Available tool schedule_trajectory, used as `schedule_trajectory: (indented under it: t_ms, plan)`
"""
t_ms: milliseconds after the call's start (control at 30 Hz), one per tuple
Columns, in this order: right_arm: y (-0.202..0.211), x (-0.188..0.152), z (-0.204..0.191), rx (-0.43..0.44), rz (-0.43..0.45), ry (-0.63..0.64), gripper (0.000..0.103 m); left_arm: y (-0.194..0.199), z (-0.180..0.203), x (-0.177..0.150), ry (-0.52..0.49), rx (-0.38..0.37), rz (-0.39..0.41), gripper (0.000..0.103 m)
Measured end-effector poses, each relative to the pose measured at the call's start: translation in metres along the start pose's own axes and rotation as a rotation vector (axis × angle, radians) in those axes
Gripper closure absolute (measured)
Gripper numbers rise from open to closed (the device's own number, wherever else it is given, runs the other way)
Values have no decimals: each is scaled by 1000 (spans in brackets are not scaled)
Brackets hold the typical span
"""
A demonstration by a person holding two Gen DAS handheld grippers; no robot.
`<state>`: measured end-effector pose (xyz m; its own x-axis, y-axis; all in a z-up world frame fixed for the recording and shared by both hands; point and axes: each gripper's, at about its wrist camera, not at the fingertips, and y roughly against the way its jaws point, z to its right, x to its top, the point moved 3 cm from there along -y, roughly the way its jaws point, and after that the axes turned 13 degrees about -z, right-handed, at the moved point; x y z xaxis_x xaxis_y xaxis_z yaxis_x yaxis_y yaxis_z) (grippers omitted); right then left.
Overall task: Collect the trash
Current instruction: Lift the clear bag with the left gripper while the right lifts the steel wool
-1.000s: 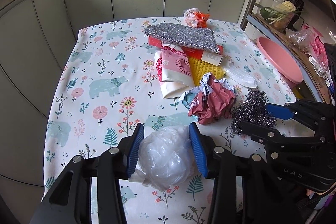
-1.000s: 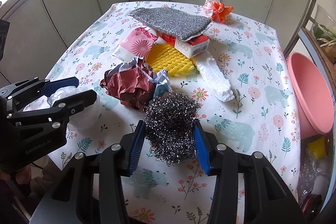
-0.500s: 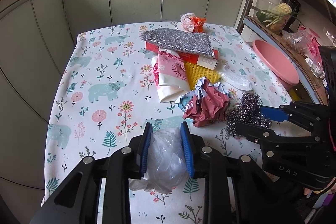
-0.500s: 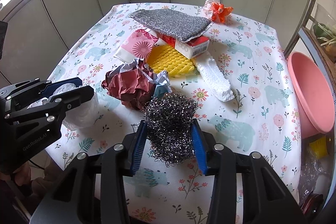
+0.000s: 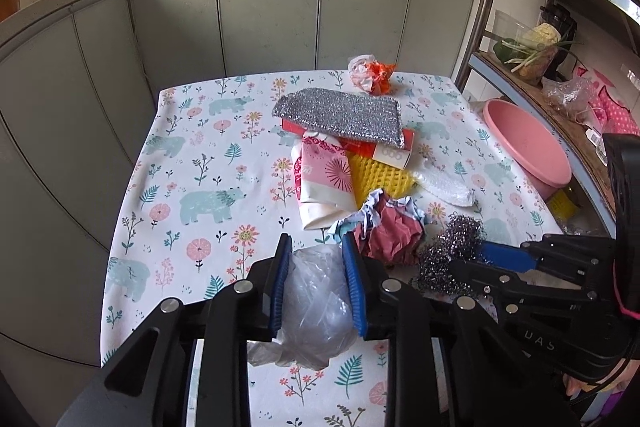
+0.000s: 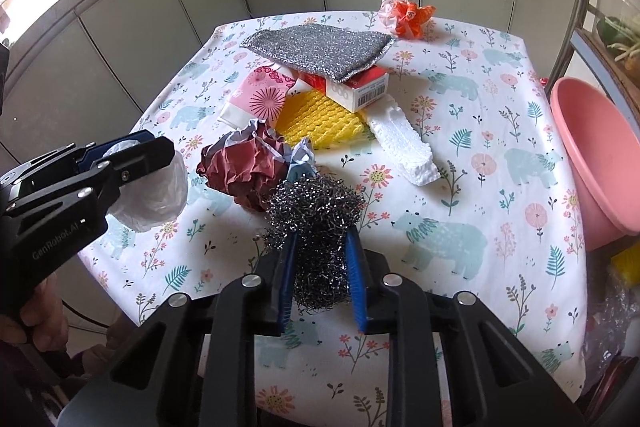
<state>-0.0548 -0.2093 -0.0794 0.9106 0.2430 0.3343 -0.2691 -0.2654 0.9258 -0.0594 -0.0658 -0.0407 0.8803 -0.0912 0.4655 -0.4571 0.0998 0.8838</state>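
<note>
My left gripper (image 5: pixel 316 239) is shut on a crumpled clear plastic bag (image 5: pixel 316 299) at the table's near edge, its blue pads pressing both sides. To its right, my right gripper (image 6: pixel 322 237) holds a steel wool ball (image 6: pixel 316 203) between its pads; the jaws are closing and the wool bulges above them. Crumpled dark red paper (image 6: pixel 244 171) lies just behind both. Further back lie a pink packet (image 5: pixel 324 179), a yellow foam net (image 5: pixel 376 175), a white foam net (image 6: pixel 404 147), a red-and-white box (image 6: pixel 360 91) under a silver scouring cloth (image 5: pixel 340 113), and an orange-and-white wrapper (image 5: pixel 370 73).
The table wears a flowered cloth with bears (image 5: pixel 200 195). A pink basin (image 5: pixel 528 147) sits off its right side, below a metal rack (image 5: pixel 484 7) of shelves. Grey cabinets (image 5: pixel 268 15) run close behind and to the left.
Both grippers have closed in: the left squeezed the plastic bag narrow, then the right pinched the steel wool. Neither hand has shifted much.
</note>
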Motion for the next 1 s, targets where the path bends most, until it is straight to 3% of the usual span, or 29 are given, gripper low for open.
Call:
schedule_trajectory:
  t_ms: [1000]
  plan:
    - [15, 0, -6, -3, 27, 8, 82, 7, -8, 5, 77, 80, 14, 78]
